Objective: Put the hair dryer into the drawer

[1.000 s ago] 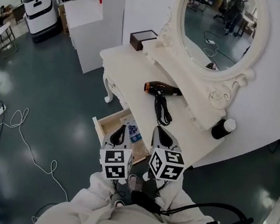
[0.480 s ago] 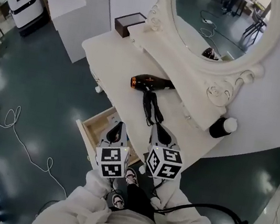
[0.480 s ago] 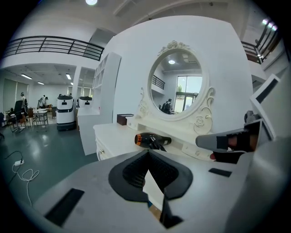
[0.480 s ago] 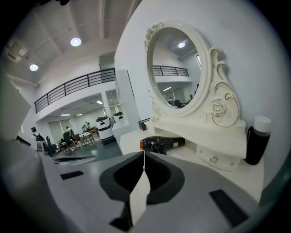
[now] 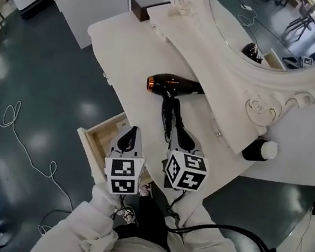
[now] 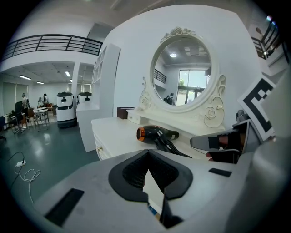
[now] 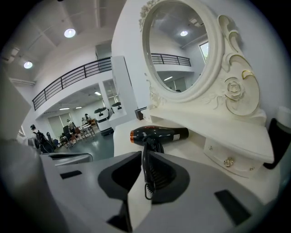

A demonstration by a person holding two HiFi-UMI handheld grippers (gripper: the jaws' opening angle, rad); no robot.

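Observation:
A black hair dryer with an orange nozzle ring lies on the white dressing table, its cord bunched toward the front edge. It also shows ahead in the left gripper view and the right gripper view. The wooden drawer stands pulled out below the tabletop. My left gripper hovers over the drawer, shut and empty. My right gripper is over the table's front edge by the cord's end. It is shut but for a thin slit that has just widened slightly, with nothing in it.
An oval mirror rises over a raised shelf that has a small knobbed drawer. A brown box sits at the table's far end, a black white-capped bottle at the right. A white cable lies on the floor.
Both grippers have come forward and down toward the table. The left now hangs over the open drawer, and the right has reached the cord's near end. The dryer has not moved.

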